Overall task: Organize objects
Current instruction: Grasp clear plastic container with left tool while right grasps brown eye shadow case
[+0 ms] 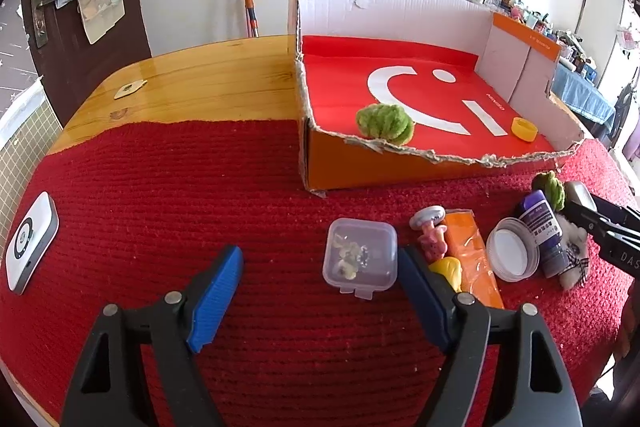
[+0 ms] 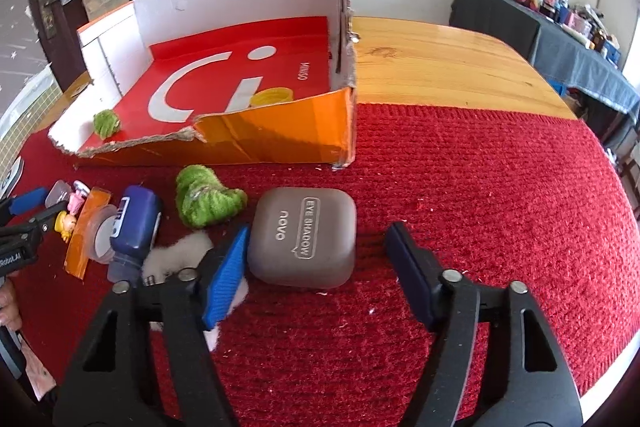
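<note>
The left gripper (image 1: 320, 291) stood wide open and empty over the red mat (image 1: 160, 195), its blue pads well apart. A small clear plastic box (image 1: 360, 257) with pale bits inside lay flat on the mat at about one o'clock from the midpoint of the fingers, close beside the right pad without clearly touching it. Further toward three o'clock sat a huddle of small things: a pink figurine (image 1: 432, 241), an orange packet (image 1: 474, 259), a white lid (image 1: 510, 251) and a dark blue bottle (image 1: 544, 231) lying on its side. At twelve to one o'clock, the cut-down cardboard box (image 1: 400, 171) rested on the mat, holding a green fuzzy ball (image 1: 385, 125) near its torn front edge and a yellow cap (image 1: 525, 128) toward its right side. A white device (image 1: 30, 243) lay alone at nine o'clock. The right gripper (image 2: 316, 259) was likewise spread wide and gripping nothing. A grey case (image 2: 304, 237) marked "EYE SHADOW" lay between its fingers, hard against the left pad and clear of the right one. At eleven o'clock from it lay a second green fuzzy piece (image 2: 206, 201), and a white fluffy thing (image 2: 176, 255) showed partly behind the left finger.
</note>
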Demonstrator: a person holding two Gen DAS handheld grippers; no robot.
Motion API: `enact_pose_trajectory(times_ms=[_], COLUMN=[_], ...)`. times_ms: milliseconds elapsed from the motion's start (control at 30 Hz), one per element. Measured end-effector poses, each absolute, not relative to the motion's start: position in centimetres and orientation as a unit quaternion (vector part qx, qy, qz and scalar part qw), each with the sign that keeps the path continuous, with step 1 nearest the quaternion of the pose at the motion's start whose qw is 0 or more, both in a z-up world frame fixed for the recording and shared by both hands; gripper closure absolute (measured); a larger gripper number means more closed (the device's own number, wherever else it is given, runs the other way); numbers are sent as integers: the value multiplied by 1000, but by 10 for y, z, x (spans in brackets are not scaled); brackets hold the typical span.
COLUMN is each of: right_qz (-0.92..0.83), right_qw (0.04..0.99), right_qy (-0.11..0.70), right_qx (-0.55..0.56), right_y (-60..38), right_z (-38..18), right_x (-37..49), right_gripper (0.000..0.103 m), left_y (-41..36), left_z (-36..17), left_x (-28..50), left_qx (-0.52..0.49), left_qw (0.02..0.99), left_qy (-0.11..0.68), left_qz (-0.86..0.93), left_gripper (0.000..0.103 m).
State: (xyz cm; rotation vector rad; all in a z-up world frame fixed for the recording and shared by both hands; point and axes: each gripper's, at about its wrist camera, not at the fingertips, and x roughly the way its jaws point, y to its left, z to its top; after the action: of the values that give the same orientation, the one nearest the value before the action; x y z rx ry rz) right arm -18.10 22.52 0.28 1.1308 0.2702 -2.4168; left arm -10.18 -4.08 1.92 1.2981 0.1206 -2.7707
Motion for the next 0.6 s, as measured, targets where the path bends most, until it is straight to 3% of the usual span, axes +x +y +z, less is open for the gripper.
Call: enact_pose_trajectory(times_ms=[100, 167, 200, 600], right_qz=[-875, -876, -875, -882], right_qw=[244, 247, 249, 276], right_qy=[99, 92, 90, 89], right_qx=[406, 404, 405, 370], right_y=[223, 224, 224, 225], right_z=[3, 4, 4, 33], right_x=[-178, -177, -176, -163], right_gripper=[52, 53, 53, 53], left_y=[-39, -36, -35, -28], left_z=[21, 22, 22, 45], left_x=[-98, -96, -95, -83], left_qx=[412, 405, 405, 379], left_qw=[30, 21, 10, -11], left_qy=[40, 36, 38, 42], left_qz=[-910, -913, -914, -925], left_gripper=[41, 63, 67, 67])
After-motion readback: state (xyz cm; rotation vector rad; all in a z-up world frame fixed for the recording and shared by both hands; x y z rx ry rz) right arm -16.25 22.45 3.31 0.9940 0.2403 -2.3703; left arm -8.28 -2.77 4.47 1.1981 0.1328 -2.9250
